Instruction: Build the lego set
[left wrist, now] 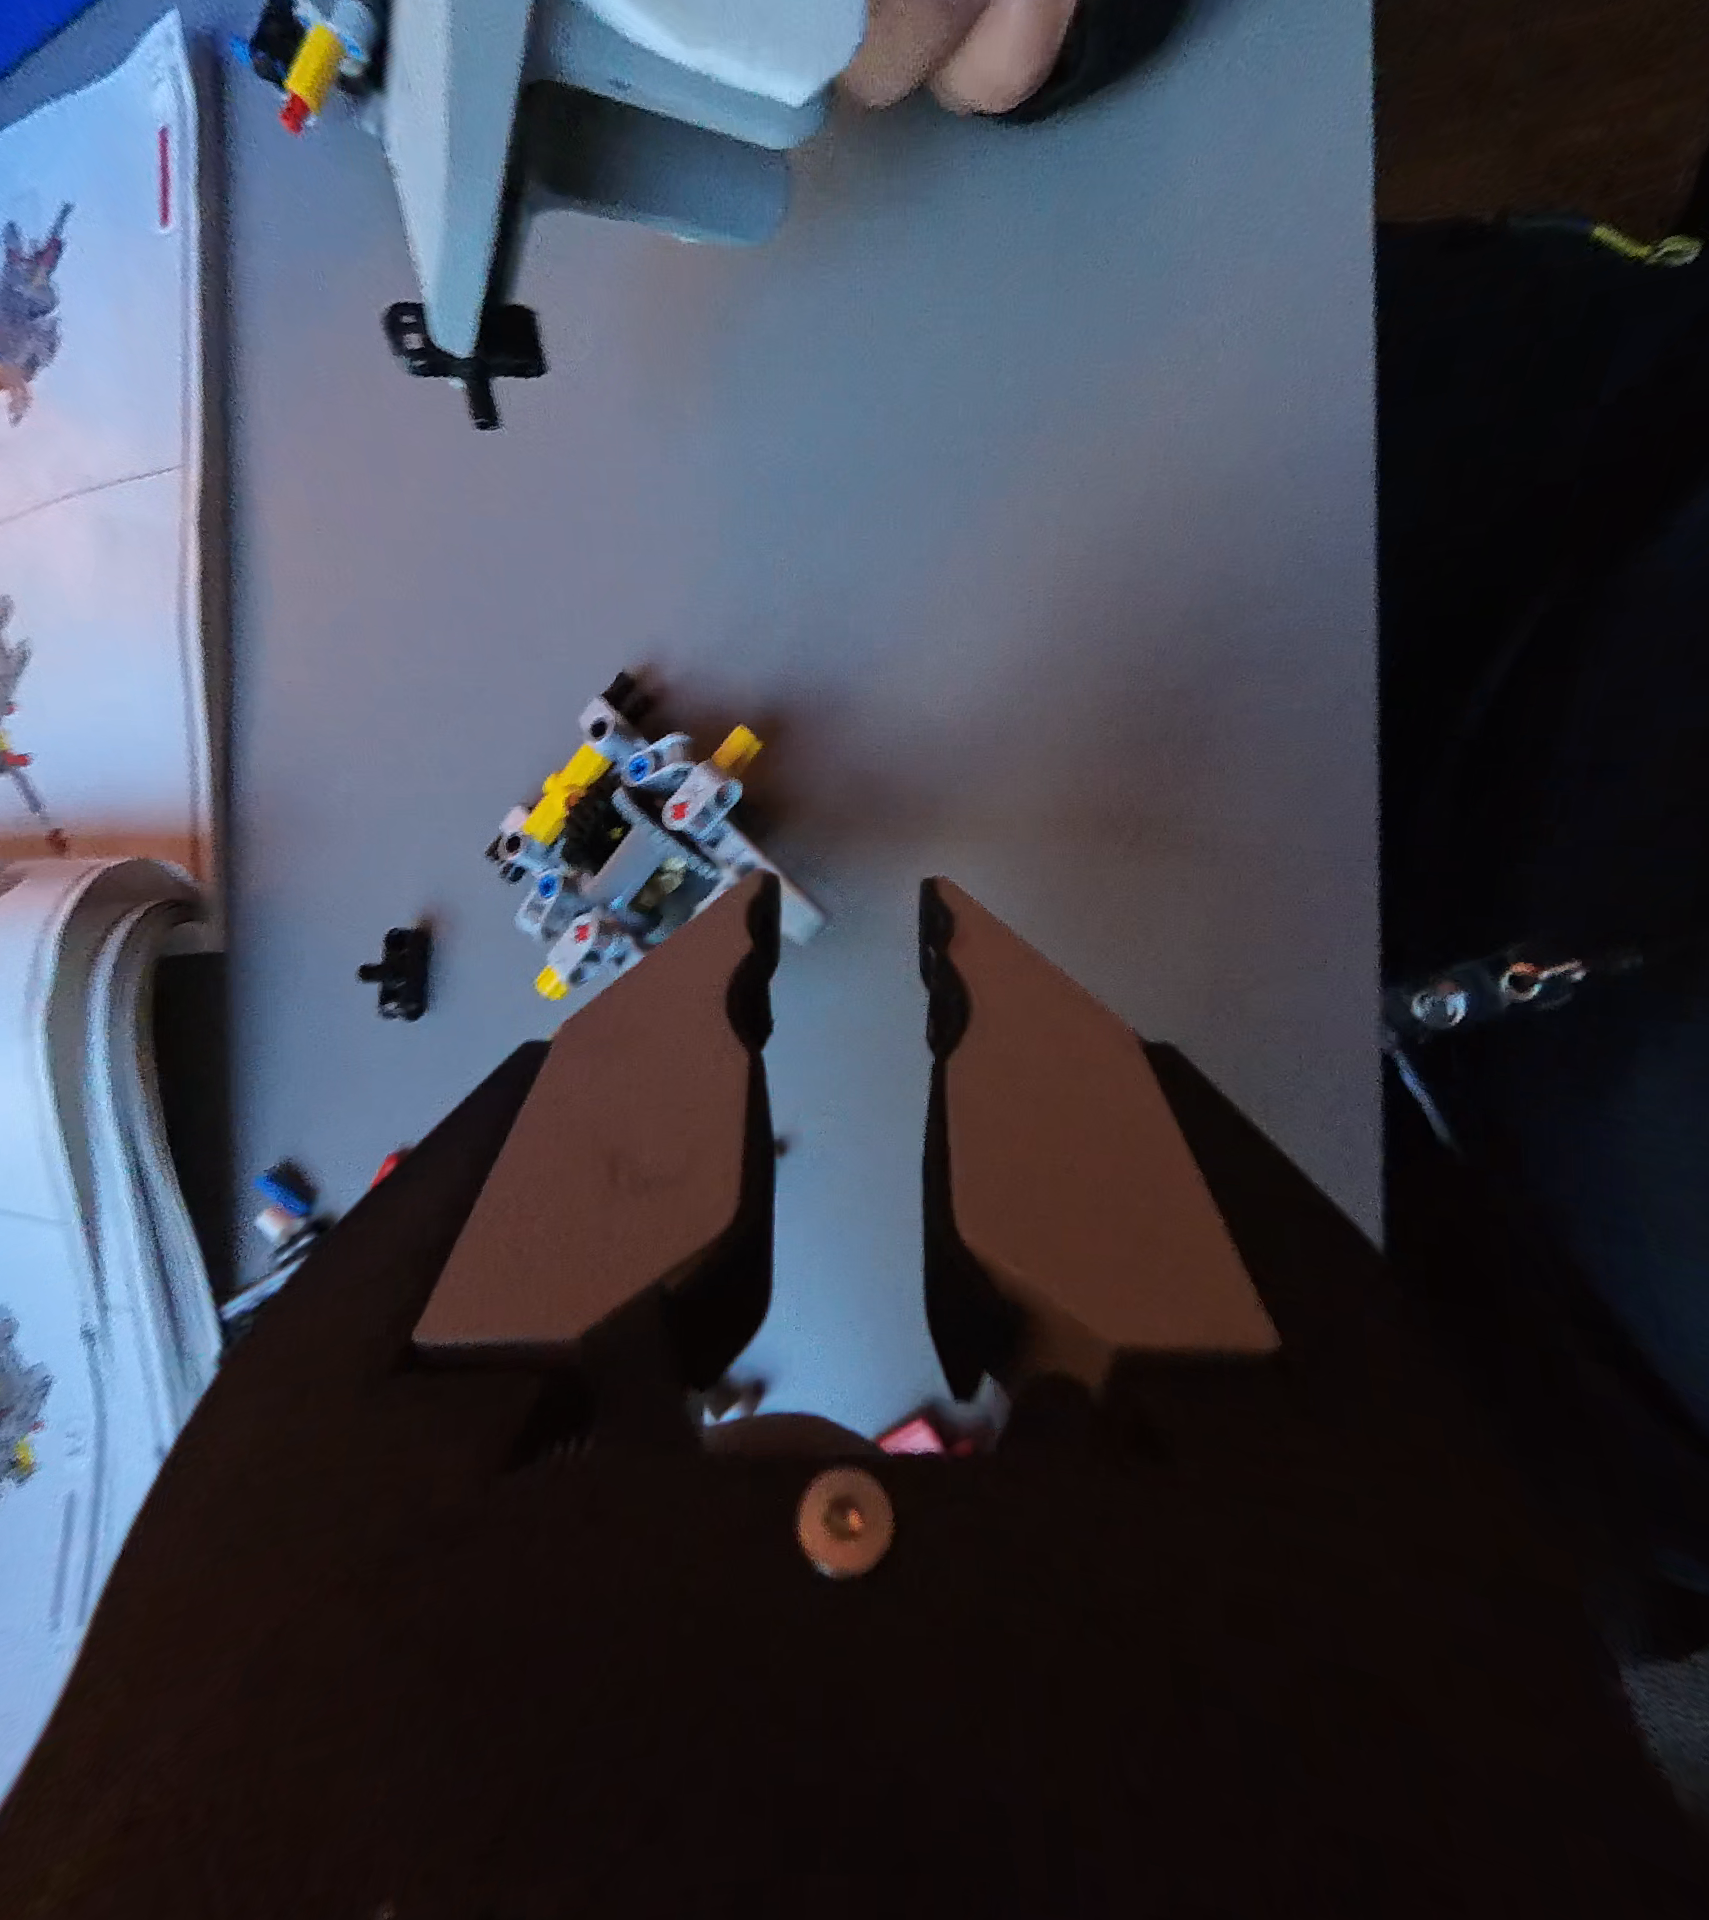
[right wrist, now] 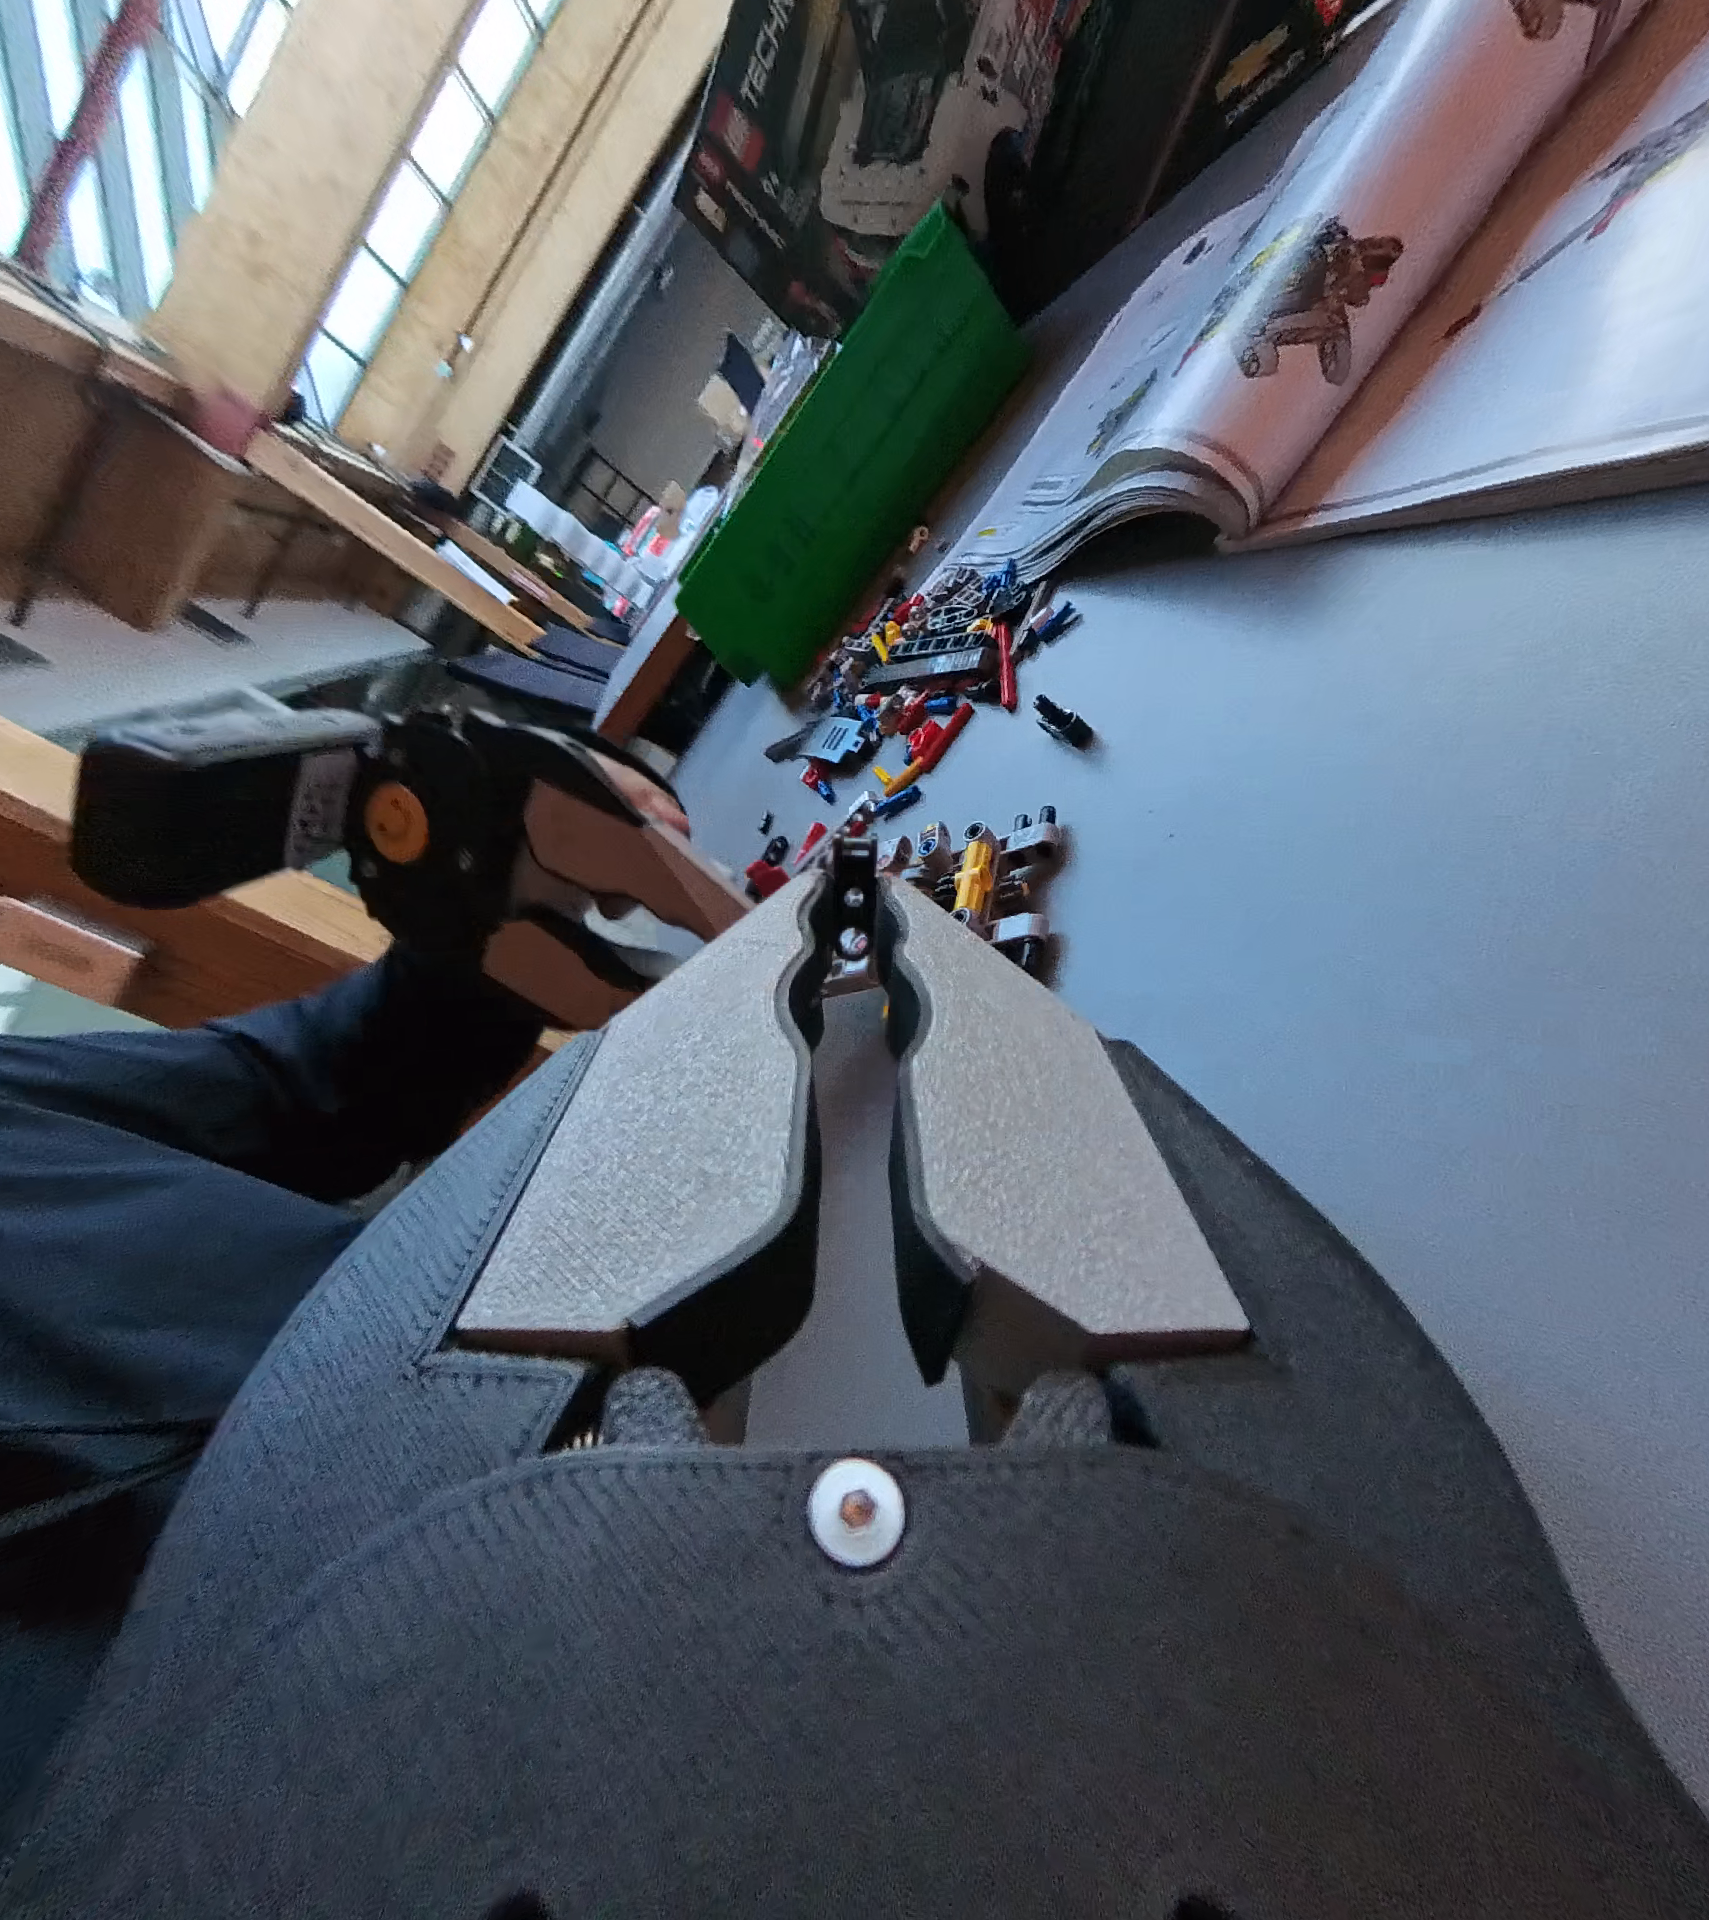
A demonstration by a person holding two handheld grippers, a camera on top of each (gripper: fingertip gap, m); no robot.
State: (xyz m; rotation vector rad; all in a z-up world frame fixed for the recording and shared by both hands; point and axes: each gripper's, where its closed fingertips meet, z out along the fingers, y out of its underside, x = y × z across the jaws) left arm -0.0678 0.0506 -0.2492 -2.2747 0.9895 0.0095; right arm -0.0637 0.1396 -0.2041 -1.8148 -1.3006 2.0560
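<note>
Right wrist view: the right gripper [right wrist: 852, 925] has its jaws pinching a small black connector piece [right wrist: 852, 883], long axis running out along the fingers. Just beyond on the grey bench [right wrist: 1452, 935] lies the grey-and-yellow brick assembly [right wrist: 995, 873]. The left gripper [left wrist: 848, 935], jaws spread and bare, hovers just right of that assembly. Farther off sit loose bricks [right wrist: 923, 675], a green bin [right wrist: 860, 457] whose contents are hidden, and an open instruction book [right wrist: 1349, 312].
</note>
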